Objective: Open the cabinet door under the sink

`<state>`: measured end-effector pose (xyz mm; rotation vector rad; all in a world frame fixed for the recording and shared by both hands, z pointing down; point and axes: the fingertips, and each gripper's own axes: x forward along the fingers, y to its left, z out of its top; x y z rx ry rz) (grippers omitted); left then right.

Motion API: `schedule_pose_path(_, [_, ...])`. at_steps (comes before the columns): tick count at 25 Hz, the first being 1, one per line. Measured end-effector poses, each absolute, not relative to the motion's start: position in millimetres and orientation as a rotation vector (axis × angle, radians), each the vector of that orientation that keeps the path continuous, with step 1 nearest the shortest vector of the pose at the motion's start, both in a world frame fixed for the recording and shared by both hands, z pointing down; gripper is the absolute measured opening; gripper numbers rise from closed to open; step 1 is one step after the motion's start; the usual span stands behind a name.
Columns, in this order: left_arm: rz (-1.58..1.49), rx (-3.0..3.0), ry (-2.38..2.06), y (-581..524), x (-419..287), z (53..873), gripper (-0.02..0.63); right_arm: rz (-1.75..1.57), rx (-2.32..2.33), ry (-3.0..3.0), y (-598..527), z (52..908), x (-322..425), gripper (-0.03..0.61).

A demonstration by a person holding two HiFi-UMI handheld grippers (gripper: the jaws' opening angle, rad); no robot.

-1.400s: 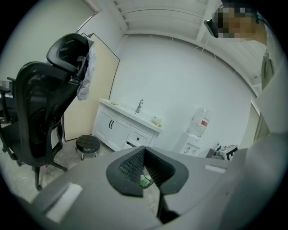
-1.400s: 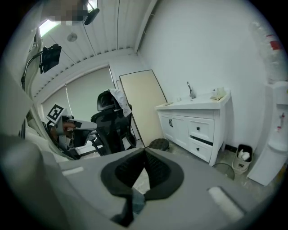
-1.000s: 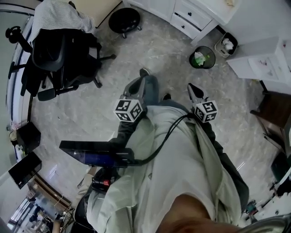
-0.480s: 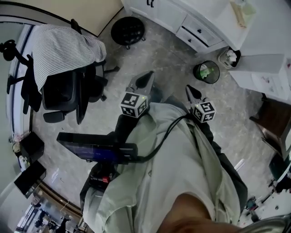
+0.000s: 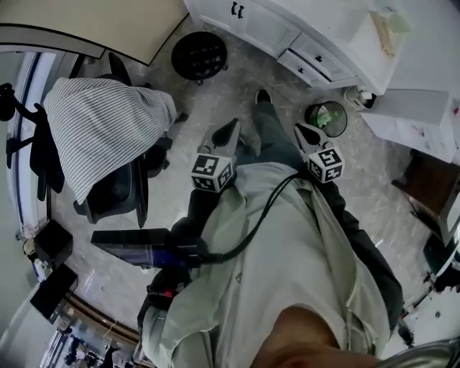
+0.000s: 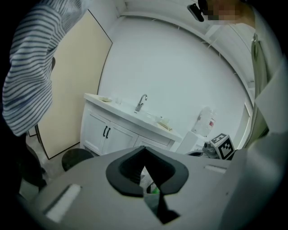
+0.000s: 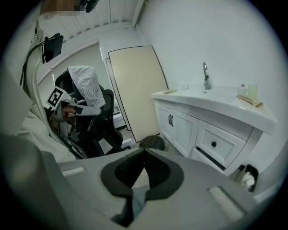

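The white sink cabinet (image 5: 267, 27) stands at the top of the head view, its two doors carrying paired black handles (image 5: 235, 10). Through the left gripper view the doors (image 6: 104, 133) sit under the faucet (image 6: 141, 102), still some way off. In the right gripper view the same doors (image 7: 172, 121) are closed. My left gripper (image 5: 231, 125) and right gripper (image 5: 299, 129) are held in front of the person's body, both pointing toward the cabinet, both shut with nothing between the jaws. Neither touches the cabinet.
A black round stool (image 5: 200, 55) stands on the floor before the cabinet's left end. An office chair draped with striped cloth (image 5: 108, 136) is at the left. A round waste bin (image 5: 327, 116) sits by the drawers (image 7: 215, 144) at the right. A beige panel (image 6: 72, 99) leans left of the cabinet.
The person has walked toward the cabinet, carrying both grippers along. The cabinet and stool have come further into the head view and the chair has slid down and closer.
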<state>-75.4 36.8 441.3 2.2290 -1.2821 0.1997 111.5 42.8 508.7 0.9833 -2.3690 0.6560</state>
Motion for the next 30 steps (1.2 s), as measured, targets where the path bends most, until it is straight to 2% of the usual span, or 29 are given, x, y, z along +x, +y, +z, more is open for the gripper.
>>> schedule_pose_path(5, [0.210, 2.137, -1.388, 15.2, -105.9, 454.3, 0.006, 0.644, 0.883, -2.405, -19.4, 527.2, 81.2, 0.002])
schedule_pose_path(13, [0.209, 1.962, -1.545, -60.6, -142.3, 476.6, 0.006, 0.589, 1.016, -2.451, -208.5, 577.2, 11.9, 0.002])
schedule_pose_path(17, [0.197, 1.823, -1.594, -104.2, -148.7, 495.4, 0.006, 0.480, 1.043, -2.483, -293.6, 623.4, -27.2, 0.002])
schedule_pose_path(23, [0.172, 1.644, -1.627, -117.6, -155.3, 530.8, 0.006, 0.528, 1.197, -2.495, -388.9, 695.1, -64.3, 0.003])
schedule_pose_path(28, [0.167, 1.505, -1.663, -108.0, -156.2, 545.2, 0.006, 0.529, 1.310, -2.407, -421.9, 737.8, -75.5, 0.069])
schedule_pose_path(30, [0.156, 1.475, -1.670, -108.6, -157.6, 549.3, 0.006, 0.547, 1.367, -2.373, -435.5, 746.0, -77.3, 0.077])
